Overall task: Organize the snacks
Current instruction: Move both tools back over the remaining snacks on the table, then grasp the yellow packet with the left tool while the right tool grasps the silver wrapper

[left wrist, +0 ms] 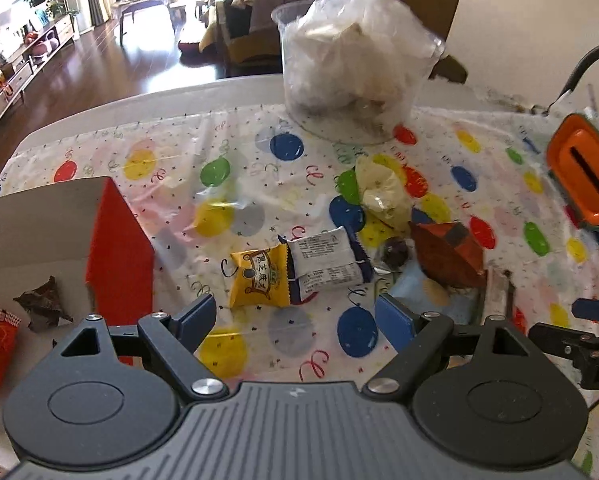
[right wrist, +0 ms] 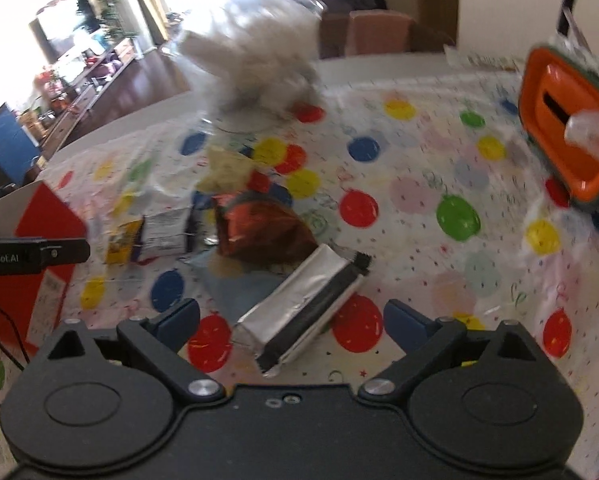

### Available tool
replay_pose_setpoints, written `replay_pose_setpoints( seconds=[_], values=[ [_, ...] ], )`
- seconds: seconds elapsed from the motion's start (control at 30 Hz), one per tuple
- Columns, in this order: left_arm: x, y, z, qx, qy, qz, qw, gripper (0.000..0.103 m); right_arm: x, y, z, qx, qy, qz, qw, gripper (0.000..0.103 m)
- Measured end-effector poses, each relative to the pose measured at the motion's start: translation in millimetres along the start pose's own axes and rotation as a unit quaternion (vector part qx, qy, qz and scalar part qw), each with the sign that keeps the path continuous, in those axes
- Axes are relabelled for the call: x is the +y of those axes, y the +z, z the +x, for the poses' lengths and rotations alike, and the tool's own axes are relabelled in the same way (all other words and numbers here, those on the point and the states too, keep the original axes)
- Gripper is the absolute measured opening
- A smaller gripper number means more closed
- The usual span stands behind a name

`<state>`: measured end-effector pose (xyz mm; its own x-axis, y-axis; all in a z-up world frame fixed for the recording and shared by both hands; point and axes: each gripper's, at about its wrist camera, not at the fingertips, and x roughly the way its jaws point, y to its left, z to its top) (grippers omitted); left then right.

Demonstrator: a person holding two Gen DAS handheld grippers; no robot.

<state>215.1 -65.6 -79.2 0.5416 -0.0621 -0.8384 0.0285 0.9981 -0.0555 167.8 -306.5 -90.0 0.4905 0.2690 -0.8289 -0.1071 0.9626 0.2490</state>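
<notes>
Right gripper (right wrist: 291, 318): fingers (right wrist: 179, 316) spread wide, nothing between the pads. Silver-and-black foil packet (right wrist: 305, 304) lies diagonally on the worktop (right wrist: 419, 240) between the two fingers, touching neither as far as visible. Just beyond it, a reddish-brown foil packet (right wrist: 259, 226), its near edge touching or overlapping the silver one. To its left, a white printed packet (right wrist: 165, 232) beside a yellow packet (right wrist: 121, 242). Pale yellowish wrapper (right wrist: 227, 168) farther back. Clear tub of white wrappers (right wrist: 255, 64) at rear, blurred. Red box (right wrist: 35, 248) at left edge; left gripper (right wrist: 39, 254) in front of it. Orange container (right wrist: 567, 128) far right. Cloth has coloured balloon print.
</notes>
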Motion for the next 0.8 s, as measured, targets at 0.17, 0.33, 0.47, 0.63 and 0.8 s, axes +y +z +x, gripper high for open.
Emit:
replay_pose_setpoints(
  seconds=[0.17, 0.33, 0.47, 0.63, 0.8],
  values=[
    [2.8, 12.2, 30.6, 0.024, 0.017, -0.013, 0.9995, 0.087, -11.0, 5.4, 19.8, 0.021, -0.001, 0.030, 0.999, 0.091],
    [13.9, 22.3, 60.1, 0.056, 0.037, -0.043, 0.9968, 0.087, -17.1, 9.2, 36.3, 0.039, 0.004, 0.060, 0.997, 0.086],
    [25.8, 28.8, 78.3, 0.081, 0.037, -0.078, 0.9930, 0.087, -16.5, 12.3, 45.4, 0.049, 0.001, 0.065, 0.997, 0.083],
    [34.0, 32.8, 94.4, 0.097, 0.037, -0.096, 0.9899, 0.086, -20.8, 15.2, 56.1, 0.061, 0.002, 0.085, 0.995, 0.078],
    [40.8, 34.5, 103.2, 0.103, 0.034, -0.107, 0.9884, 0.085, -21.0, 16.1, 64.7, 0.069, 0.002, 0.095, 0.993, 0.072]
  ],
)
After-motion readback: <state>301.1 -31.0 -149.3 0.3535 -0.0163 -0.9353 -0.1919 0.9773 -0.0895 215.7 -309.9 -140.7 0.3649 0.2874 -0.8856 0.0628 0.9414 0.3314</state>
